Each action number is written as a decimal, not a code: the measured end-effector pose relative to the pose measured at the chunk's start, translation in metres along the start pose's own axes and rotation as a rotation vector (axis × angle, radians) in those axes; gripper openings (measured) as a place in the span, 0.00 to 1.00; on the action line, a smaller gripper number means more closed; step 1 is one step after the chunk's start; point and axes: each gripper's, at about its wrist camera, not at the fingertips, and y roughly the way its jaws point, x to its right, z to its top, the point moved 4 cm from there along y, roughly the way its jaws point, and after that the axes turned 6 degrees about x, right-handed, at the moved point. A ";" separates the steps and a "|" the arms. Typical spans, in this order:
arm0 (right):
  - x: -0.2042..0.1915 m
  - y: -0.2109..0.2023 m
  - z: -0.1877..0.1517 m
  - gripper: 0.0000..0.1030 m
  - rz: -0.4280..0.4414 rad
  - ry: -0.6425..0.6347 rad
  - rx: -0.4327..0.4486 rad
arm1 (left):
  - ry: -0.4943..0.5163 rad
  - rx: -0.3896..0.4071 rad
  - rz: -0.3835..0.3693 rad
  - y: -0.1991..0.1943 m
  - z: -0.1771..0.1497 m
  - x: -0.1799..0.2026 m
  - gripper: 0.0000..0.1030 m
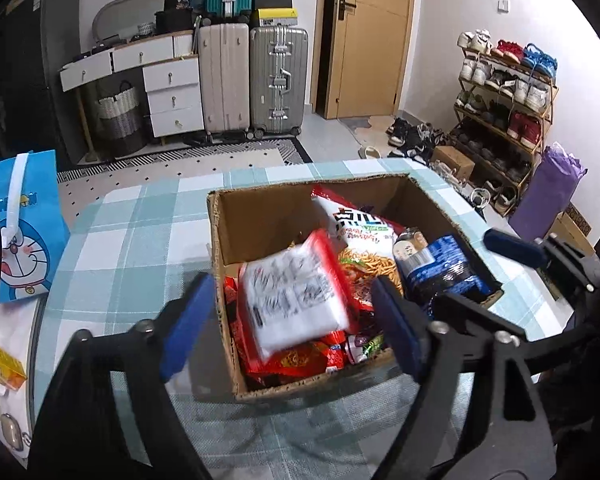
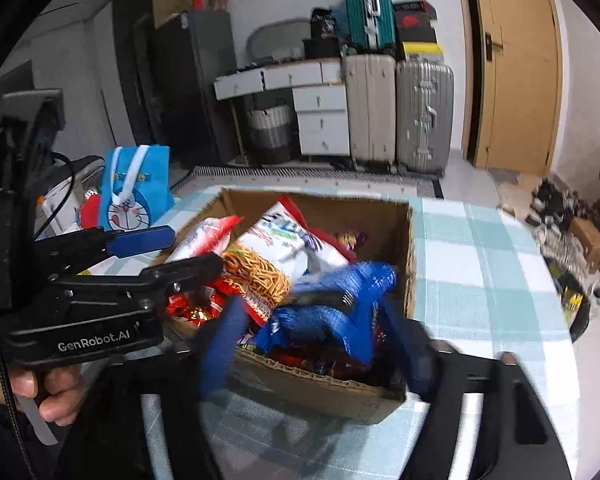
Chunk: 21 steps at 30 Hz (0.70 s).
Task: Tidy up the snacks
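Observation:
A cardboard box (image 1: pixel 224 248) full of snack packets sits on the checked tablecloth. My left gripper (image 1: pixel 288 320) is open over the box's near end; a blurred red-edged white packet (image 1: pixel 296 300) lies between its fingers without touching either pad. A noodle snack bag (image 1: pixel 364 248) and a blue packet (image 1: pixel 444 268) lie further right. My right gripper (image 2: pixel 312 340) is open above the box's (image 2: pixel 324 384) near edge, with the blurred blue packet (image 2: pixel 340 304) between its fingers. The left gripper also shows in the right wrist view (image 2: pixel 172 252).
A blue Doraemon bag (image 1: pixel 24 228) stands at the table's left edge, also seen in the right wrist view (image 2: pixel 136 188). A yellow box (image 1: pixel 4 364) lies lower left. Suitcases (image 1: pixel 252 80), a drawer unit and a shoe rack (image 1: pixel 508 112) stand beyond.

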 end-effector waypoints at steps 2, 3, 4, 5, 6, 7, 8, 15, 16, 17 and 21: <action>0.001 -0.008 0.003 0.87 -0.027 -0.025 0.021 | 0.001 0.012 -0.007 -0.010 0.000 -0.001 0.79; 0.000 -0.012 0.003 0.88 -0.032 -0.031 0.028 | 0.000 0.017 -0.004 -0.014 -0.001 -0.001 0.80; 0.001 -0.015 0.004 0.89 -0.034 -0.035 0.034 | 0.000 0.028 -0.002 -0.020 -0.001 0.000 0.80; 0.002 -0.019 0.004 0.91 -0.033 -0.034 0.038 | 0.001 0.037 -0.001 -0.025 -0.002 0.000 0.82; 0.003 -0.022 0.003 0.93 -0.031 -0.029 0.043 | 0.001 0.046 0.001 -0.030 0.000 -0.001 0.85; 0.004 -0.027 0.002 0.96 -0.027 -0.021 0.050 | -0.001 0.060 0.002 -0.037 -0.001 -0.001 0.88; 0.004 -0.031 0.001 0.98 -0.027 -0.012 0.056 | -0.004 0.070 0.002 -0.043 -0.002 -0.002 0.95; 0.012 -0.057 -0.006 0.99 0.025 0.078 0.106 | -0.011 0.139 0.010 -0.087 -0.007 -0.005 1.00; 0.013 -0.060 -0.007 0.99 0.026 0.086 0.113 | -0.014 0.146 0.011 -0.092 -0.008 -0.006 1.00; 0.013 -0.062 -0.008 0.99 0.031 0.091 0.118 | -0.017 0.151 0.013 -0.096 -0.008 -0.006 1.00; 0.013 -0.071 -0.015 1.00 0.055 0.103 0.134 | -0.031 0.151 0.021 -0.108 -0.017 -0.010 1.00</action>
